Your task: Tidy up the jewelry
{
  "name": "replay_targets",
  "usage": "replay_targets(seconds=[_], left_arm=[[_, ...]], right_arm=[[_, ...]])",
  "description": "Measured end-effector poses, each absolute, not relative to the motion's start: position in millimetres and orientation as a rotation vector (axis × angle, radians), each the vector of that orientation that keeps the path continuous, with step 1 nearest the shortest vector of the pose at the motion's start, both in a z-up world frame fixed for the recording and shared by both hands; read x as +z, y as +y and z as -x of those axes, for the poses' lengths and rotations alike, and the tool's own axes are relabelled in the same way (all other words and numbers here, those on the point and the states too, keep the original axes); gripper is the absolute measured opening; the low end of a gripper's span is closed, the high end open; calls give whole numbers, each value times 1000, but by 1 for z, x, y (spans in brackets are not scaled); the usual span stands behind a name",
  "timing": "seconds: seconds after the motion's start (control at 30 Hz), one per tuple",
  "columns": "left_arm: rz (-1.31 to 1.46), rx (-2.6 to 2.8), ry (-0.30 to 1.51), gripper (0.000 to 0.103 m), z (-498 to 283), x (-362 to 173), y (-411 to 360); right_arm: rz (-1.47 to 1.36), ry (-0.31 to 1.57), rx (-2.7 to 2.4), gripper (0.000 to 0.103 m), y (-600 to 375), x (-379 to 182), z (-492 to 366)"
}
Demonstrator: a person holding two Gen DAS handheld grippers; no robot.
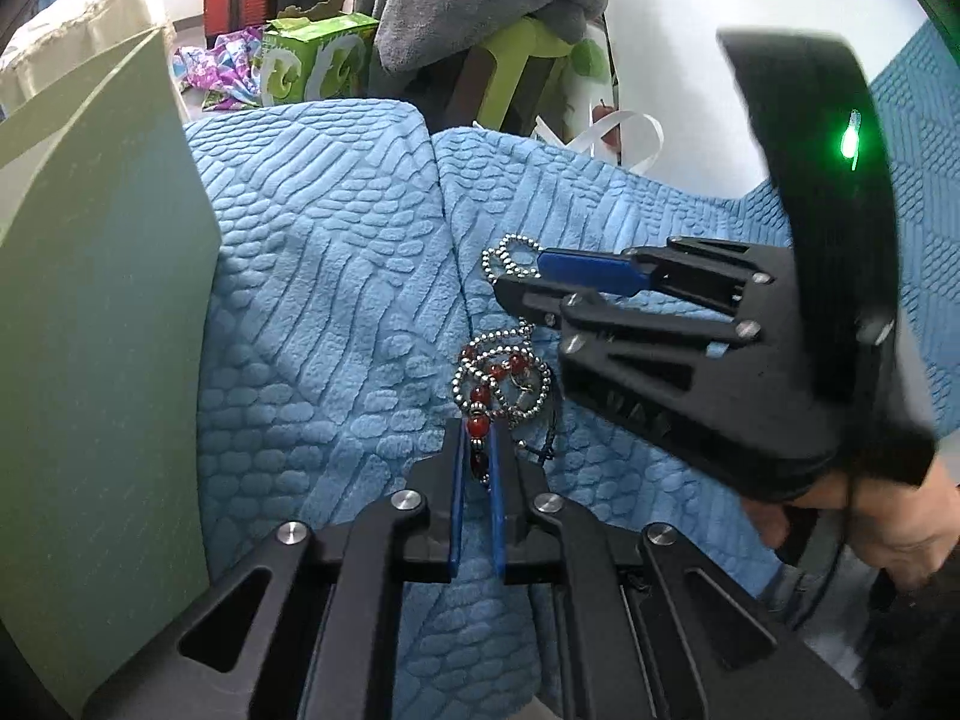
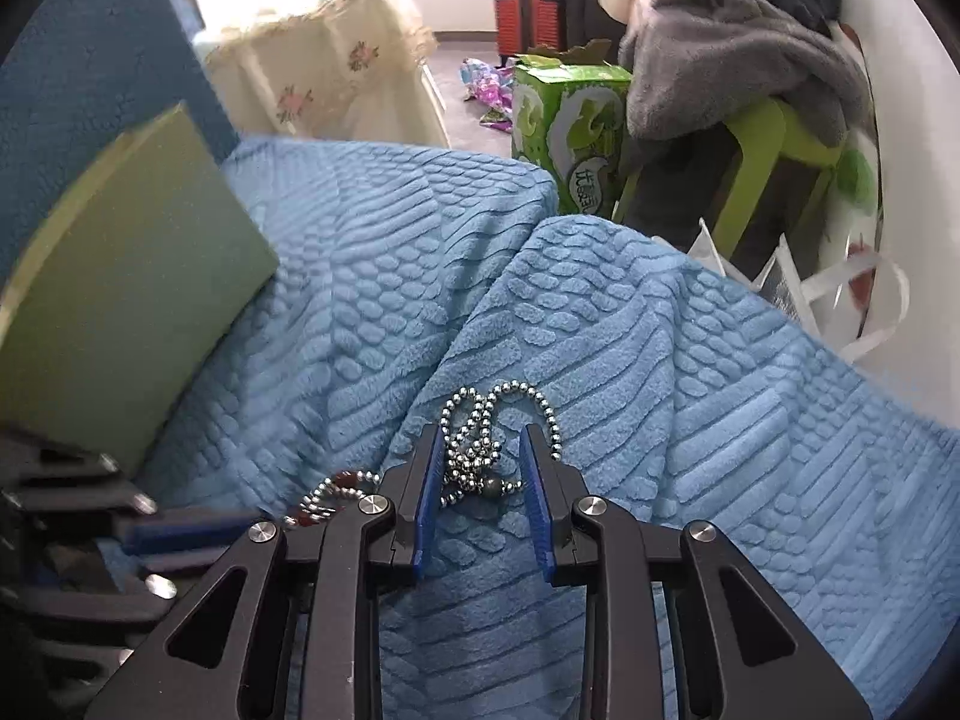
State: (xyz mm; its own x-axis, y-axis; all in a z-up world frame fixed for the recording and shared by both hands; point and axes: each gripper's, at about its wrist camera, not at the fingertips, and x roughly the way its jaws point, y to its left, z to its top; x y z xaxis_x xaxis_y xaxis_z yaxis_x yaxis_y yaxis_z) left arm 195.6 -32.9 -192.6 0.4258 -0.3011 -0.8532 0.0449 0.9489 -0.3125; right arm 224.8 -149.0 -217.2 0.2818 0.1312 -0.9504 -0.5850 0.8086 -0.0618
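Left wrist view: tangled silver ball chain (image 1: 510,360) with red bead strand (image 1: 480,402) heaped on the blue textured blanket (image 1: 330,300), near the fold between 2 cushions. Light, limp, slippery; no stiffness, likely to snag on itself and slide through smooth pads, so best pinched at a bead or a bunched loop, lifted slowly. Left gripper (image 1: 477,444) steeply pitched down, jaws closed to a narrow slit on the red bead strand. Right gripper (image 1: 516,270) reaching in from the right, gripped by a hand (image 1: 888,516), tipped down onto the chain's far loop. Right wrist view: right gripper (image 2: 480,444) jaws part open, straddling bunched chain loops, pads not yet pressing. Green board (image 2: 132,276) leaning at left.
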Motion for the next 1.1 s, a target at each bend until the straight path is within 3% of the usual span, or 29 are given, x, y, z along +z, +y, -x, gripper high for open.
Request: replay_targets(seconds=[0.13, 0.3, 0.67, 0.77, 0.83, 0.87, 1.1], left_arm=[[278, -218, 1112, 0, -190, -188, -29], [281, -225, 1119, 0, -186, -191, -30], [314, -256, 1099, 0, -185, -188, -29], [313, -259, 1112, 7, -186, -191, -32], [321, -264, 1114, 23, -186, -192, -33], [326, -267, 1110, 27, -186, -191, -33], [270, -368, 1022, 27, -189, -174, -57]], right_arm=[[454, 1190, 488, 23, -148, -217, -221], [452, 1206, 469, 6, -145, -216, -219], [284, 1109, 371, 5, -178, -170, -221], [261, 1087, 355, 5, -187, -157, -218], [231, 1088, 352, 5, -192, -151, -217], [218, 1088, 351, 5, -195, -149, -216], [121, 1048, 359, 5, -211, -124, -202]])
